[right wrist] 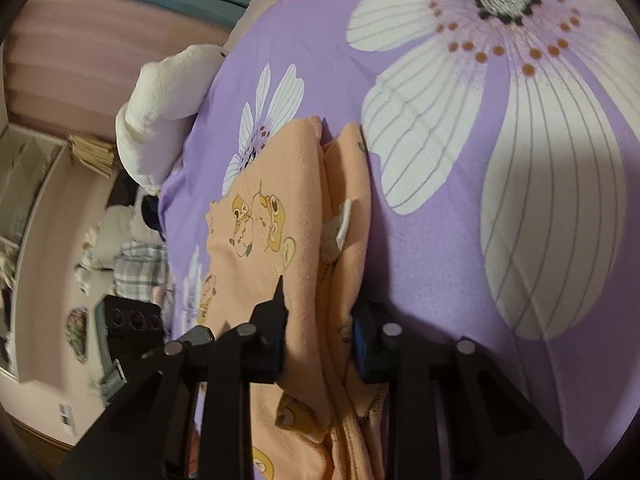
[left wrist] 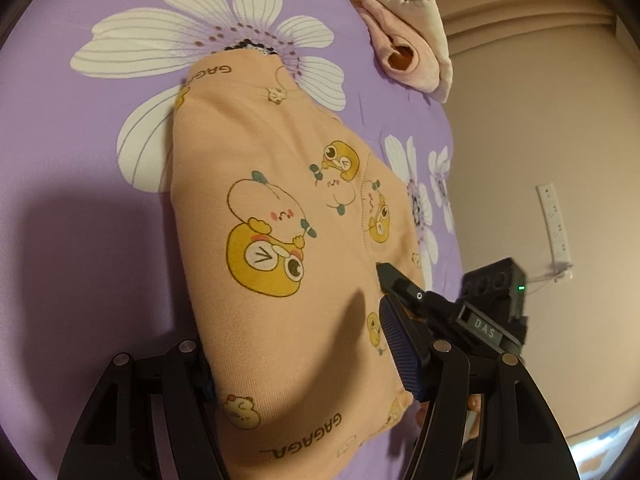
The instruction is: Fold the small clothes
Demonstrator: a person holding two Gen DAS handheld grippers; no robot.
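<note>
**Two grippers take hold of the little peach top**

From the left wrist, a small peach garment (left wrist: 280, 216) with yellow cartoon chicks lies flat on a purple flowered bedsheet (left wrist: 80, 184). The left gripper (left wrist: 304, 368) stands wide open around the near hem. One blue pad (left wrist: 400, 352) sits on top of the cloth; the other finger is partly hidden at the cloth's left edge. It is not squeezing. The right gripper (left wrist: 404, 284) pokes in from the right, onto the cloth's right side. A pink garment (left wrist: 404, 40) lies bunched at the far edge of the bed.

From the right wrist, the right gripper (right wrist: 320, 332) has its jaws pulled in close on a thick bunch of the peach garment (right wrist: 276, 216) (several layers, with a white tag showing). It looks pinched tight. A white plush toy (right wrist: 168, 108) sits at the bed's edge.

This looks like the grab before a fold. Next, the left jaws likely need to close on the hem, then both hands lift together and lay the cloth over evenly.
</note>
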